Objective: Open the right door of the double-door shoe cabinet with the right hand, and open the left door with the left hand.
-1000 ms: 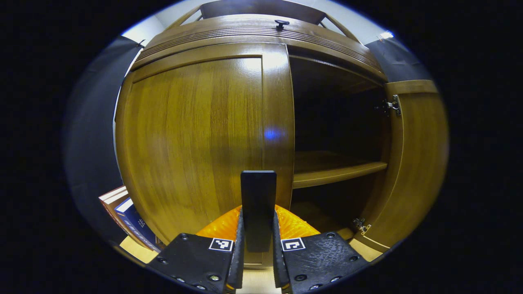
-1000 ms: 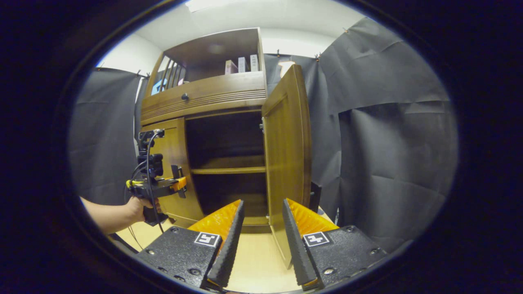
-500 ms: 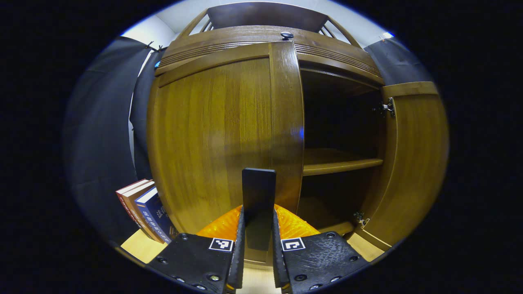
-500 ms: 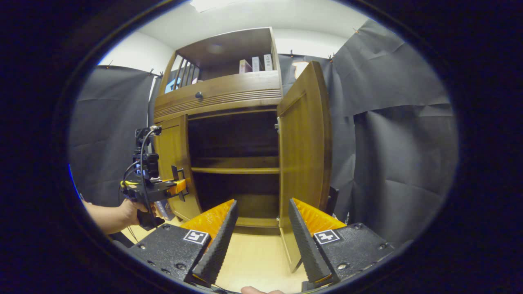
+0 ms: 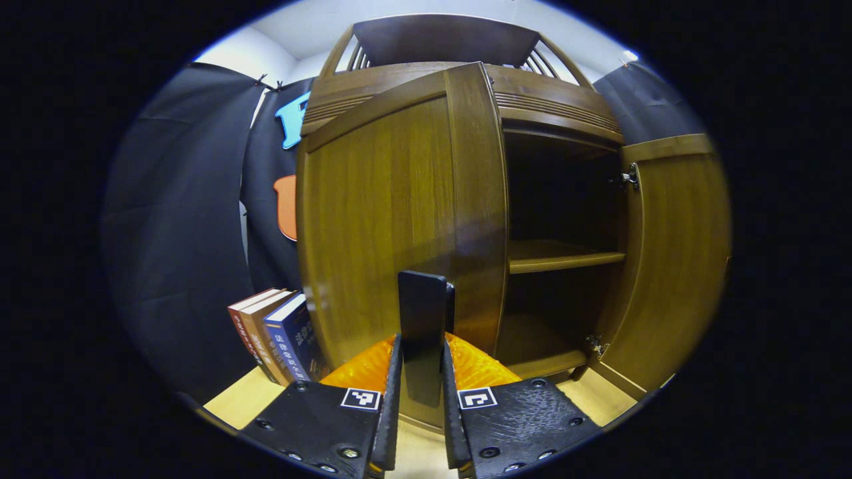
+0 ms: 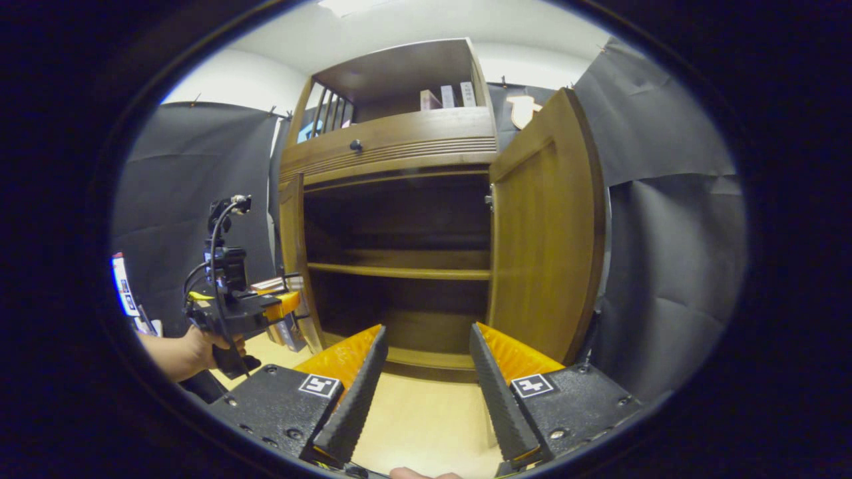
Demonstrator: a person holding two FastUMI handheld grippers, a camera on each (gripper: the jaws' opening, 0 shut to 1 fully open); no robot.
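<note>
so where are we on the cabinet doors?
Done: right door stands wide open, right gripper open and clear of it. In hand: left gripper shut on the left door's black handle, left door partly swung out. Left: finish the swing, release.

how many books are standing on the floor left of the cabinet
3. In the left gripper view they lean together beside the open left door: a red-brown book outermost, a brown book in the middle, a blue book nearest the door. More may be hidden behind the door.

Both views facing cabinet [image 5: 559,199] interior
</note>
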